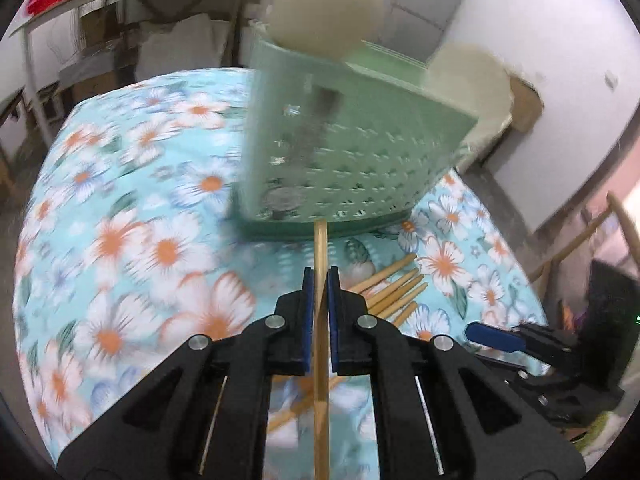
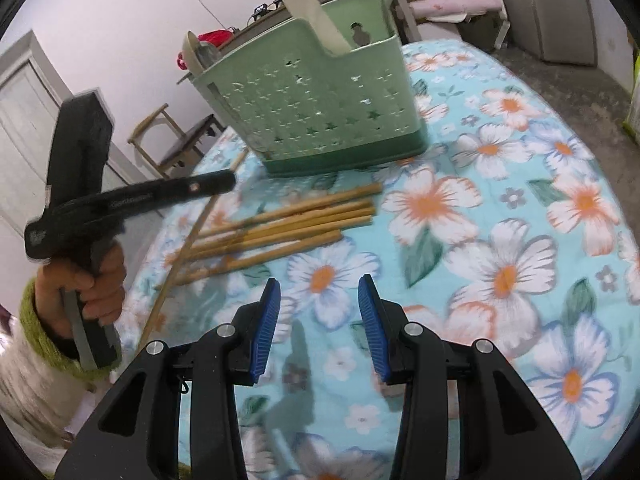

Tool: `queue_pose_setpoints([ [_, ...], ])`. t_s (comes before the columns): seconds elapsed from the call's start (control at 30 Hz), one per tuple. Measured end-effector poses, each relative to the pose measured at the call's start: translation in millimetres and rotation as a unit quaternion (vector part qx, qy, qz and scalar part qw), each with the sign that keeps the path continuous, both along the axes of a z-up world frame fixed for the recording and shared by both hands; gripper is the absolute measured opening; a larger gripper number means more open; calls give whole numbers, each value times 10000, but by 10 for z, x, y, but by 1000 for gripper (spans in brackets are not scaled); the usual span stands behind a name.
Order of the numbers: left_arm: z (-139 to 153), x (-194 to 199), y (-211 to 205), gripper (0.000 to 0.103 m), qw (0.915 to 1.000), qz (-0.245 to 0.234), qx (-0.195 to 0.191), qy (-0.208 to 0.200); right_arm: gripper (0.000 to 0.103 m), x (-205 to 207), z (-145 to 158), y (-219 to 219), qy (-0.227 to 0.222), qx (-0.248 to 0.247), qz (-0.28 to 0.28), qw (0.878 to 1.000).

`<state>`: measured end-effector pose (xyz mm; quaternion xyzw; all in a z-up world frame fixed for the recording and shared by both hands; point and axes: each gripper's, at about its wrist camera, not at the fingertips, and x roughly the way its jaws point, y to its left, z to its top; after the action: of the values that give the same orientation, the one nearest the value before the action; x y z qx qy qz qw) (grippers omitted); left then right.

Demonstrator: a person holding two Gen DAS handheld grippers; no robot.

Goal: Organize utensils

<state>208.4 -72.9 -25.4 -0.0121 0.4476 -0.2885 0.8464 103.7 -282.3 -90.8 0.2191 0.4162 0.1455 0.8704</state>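
No writing is legible, the tool's lettering being blurred. The left gripper [image 1: 319, 280] pinches one chopstick [image 1: 320, 248]; the right gripper [image 2: 319, 292] stands spread, empty. Only the right view shows the hand [image 2: 94, 280].

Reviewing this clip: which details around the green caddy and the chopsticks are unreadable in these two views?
- Left wrist view: green caddy smeared by motion blur; its contents show only as dark shapes behind the holes.
- Left wrist view: held chopstick in the left gripper runs off the bottom edge.
- Right wrist view: left gripper's fingertips blurred, the grip point unreadable.
- Right wrist view: loose chopsticks overlap; exact count unclear.
- Right gripper empty.
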Motion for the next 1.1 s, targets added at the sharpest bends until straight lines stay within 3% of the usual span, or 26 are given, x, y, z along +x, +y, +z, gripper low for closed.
queue_pose_setpoints([
  [0.2, 122, -274, 619, 5, 9956, 781, -504, -64, 40, 204, -115, 92, 493, 1187, 97, 9917],
  [0.43, 17, -489, 1066, 5, 9844, 1530, -871, 40, 36, 456, -366, 208, 1213, 1838, -276, 9751],
  [0.53, -21, -530, 1155, 5, 9816, 1656, -952, 67, 35, 526, -399, 199, 1309, 2050, -496, 9687],
  [0.8, -36, -564, 1244, 5, 9796, 1723, -1036, 59, 16, 582, -513, 202, 1527, 2418, -1030, 9527],
  [1.1, -39, -568, 1256, 5, 9794, 1716, -1063, 71, 14, 565, -518, 175, 1506, 2512, -1198, 9486],
])
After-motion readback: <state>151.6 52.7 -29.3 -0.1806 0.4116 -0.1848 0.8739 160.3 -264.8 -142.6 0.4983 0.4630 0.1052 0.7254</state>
